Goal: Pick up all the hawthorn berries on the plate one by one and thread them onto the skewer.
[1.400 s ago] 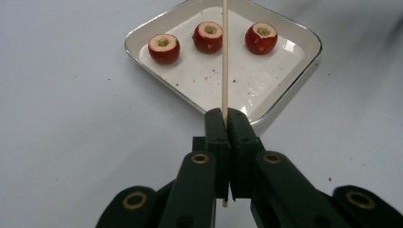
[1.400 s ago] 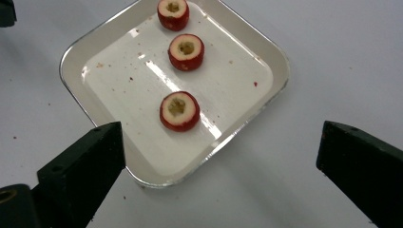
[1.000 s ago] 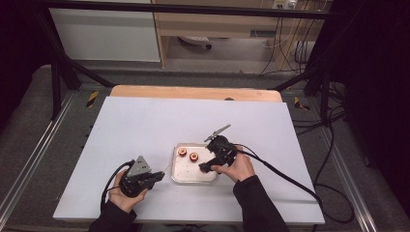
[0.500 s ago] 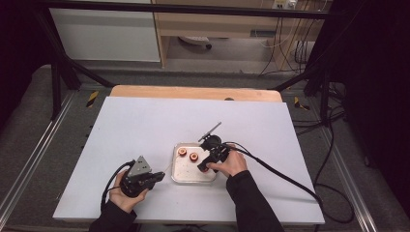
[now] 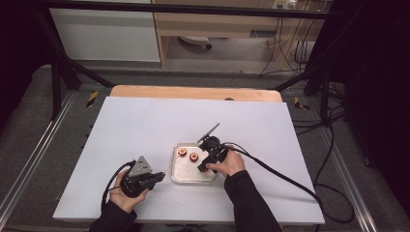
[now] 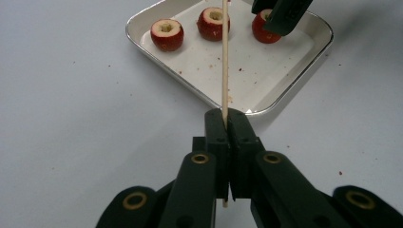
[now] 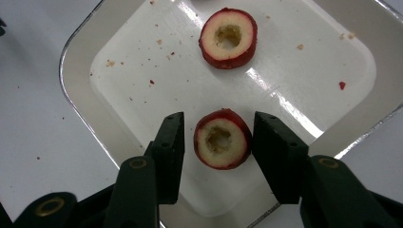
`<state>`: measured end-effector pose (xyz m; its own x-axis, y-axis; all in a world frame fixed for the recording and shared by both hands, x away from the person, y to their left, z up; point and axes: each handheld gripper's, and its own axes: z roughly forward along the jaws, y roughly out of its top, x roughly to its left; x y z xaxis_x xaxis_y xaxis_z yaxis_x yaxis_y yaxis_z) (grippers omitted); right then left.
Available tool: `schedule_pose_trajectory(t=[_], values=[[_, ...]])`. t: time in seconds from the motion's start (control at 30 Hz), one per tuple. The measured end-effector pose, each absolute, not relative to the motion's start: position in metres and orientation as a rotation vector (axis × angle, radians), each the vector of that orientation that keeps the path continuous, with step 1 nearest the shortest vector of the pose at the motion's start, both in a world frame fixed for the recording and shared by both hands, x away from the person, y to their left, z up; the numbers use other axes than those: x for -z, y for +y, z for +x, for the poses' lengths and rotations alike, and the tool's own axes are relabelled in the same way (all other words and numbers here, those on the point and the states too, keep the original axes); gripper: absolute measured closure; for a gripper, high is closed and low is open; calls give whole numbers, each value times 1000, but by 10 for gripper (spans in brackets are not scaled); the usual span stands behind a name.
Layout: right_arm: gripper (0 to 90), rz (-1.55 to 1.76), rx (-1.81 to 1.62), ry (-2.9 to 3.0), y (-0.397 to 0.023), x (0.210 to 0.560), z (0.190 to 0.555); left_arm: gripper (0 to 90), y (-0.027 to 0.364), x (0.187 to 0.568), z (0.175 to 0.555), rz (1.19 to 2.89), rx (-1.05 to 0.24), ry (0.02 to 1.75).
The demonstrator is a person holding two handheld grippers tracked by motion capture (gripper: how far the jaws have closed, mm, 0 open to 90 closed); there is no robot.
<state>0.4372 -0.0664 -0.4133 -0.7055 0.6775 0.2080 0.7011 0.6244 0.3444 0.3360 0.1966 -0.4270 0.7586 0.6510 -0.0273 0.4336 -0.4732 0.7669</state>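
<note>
A shallow metal tray [image 5: 186, 178] sits on the white table and holds three cored red fruit pieces. In the right gripper view, my right gripper [image 7: 219, 121] is open, its jaws standing either side of one piece [image 7: 222, 138] with small gaps. A second piece [image 7: 228, 32] lies farther in. From above, the right gripper [image 5: 205, 167] is over the tray's right side, and two pieces [image 5: 182, 152] [image 5: 194, 156] lie at the tray's far edge. My left gripper [image 6: 225, 115] is shut on a thin wooden skewer [image 6: 224, 57] pointing at the tray [image 6: 266, 105]. It rests left of the tray [image 5: 157, 177].
Crumbs and red flecks are scattered on the tray floor [image 7: 142, 61]. The table [image 5: 145, 125] has a wooden strip [image 5: 193, 92] along its far edge. The right gripper's cable [image 5: 280, 174] trails off to the right. The left hand [image 5: 121, 198] rests near the front edge.
My right gripper has moved down and left onto the tray, and its open jaws now bracket the fruit piece on the tray's right side. The left gripper and skewer have stayed put.
</note>
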Motion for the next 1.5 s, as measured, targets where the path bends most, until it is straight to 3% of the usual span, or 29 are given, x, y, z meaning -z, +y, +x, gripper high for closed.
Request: schedule_pose_trajectory(t=[0.5,0.7,1.0,1.5], values=[[602,-1241,592,-2725,-66,416,440,885,196,426,335,2146,-354,802],[603,-1248,708,-2712,-72,402,436,885,196,426,334,2139,-366,806],[605,-1312,1125,-2578,-93,373,419,885,195,425,331,2115,-369,817],[606,-1411,1728,-2191,-115,384,400,885,192,423,329,2076,-381,846]])
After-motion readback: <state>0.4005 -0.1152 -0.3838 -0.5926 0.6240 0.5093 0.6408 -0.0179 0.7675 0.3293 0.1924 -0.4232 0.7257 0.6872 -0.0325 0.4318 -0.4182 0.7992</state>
